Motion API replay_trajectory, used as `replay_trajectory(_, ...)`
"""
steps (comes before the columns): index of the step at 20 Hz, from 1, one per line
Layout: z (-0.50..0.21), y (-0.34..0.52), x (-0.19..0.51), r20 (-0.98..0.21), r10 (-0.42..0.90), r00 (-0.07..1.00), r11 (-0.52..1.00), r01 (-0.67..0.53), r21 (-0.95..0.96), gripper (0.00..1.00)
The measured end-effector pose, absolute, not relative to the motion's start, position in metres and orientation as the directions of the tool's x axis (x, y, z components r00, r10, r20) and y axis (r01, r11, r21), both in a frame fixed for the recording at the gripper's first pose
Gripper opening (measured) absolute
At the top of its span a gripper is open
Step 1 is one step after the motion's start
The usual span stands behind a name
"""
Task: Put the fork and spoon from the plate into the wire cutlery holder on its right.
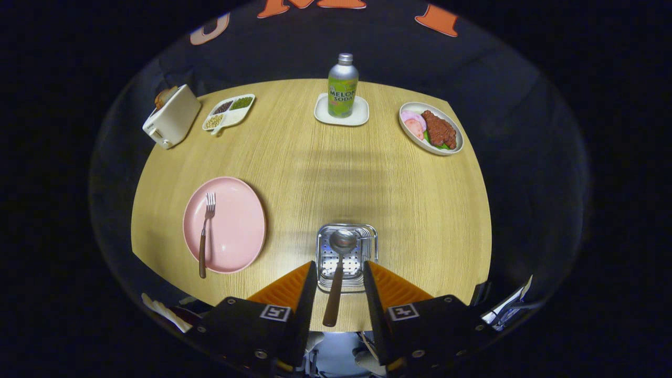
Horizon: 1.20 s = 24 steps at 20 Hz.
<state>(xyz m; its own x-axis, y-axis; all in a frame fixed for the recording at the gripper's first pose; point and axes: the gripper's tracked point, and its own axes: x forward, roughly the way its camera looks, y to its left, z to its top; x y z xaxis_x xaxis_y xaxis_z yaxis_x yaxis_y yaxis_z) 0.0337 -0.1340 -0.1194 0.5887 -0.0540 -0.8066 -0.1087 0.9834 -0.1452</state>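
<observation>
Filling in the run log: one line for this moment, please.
gripper: open, spoon between fingers, untouched | spoon: bowl in cutlery holder | fork: on pink plate

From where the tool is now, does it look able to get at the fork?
Probably yes. The fork lies uncovered on the pink plate, left of the tool, whose open fingers flank the spoon in the wire holder.
</observation>
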Motion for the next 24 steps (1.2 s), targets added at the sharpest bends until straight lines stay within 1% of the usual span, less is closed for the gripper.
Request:
replay_trajectory(1,-0.109,-0.124,0.041,-0.764,-0.035,0.644,0.984,-0.113,-0.14,0.6)
replay_trajectory(3,-0.091,-0.107,0.045,-0.695,-0.018,0.719,0.986,-0.101,-0.13,0.89)
replay_trajectory(4,-0.086,-0.096,0.045,-0.664,0.003,0.748,0.989,-0.099,-0.107,1.0)
replay_trajectory(7,-0.078,-0.055,0.043,-0.594,0.09,0.799,0.994,-0.11,0.002,1.0)
replay_trajectory(14,-0.108,0.017,0.033,-0.558,0.181,0.81,0.983,-0.168,0.076,1.0)
replay_trajectory(20,-0.137,0.059,0.028,-0.554,0.206,0.807,0.975,-0.216,0.047,0.99)
replay_trajectory(24,-0.162,0.08,0.024,-0.558,0.195,0.806,0.967,-0.253,-0.028,1.0)
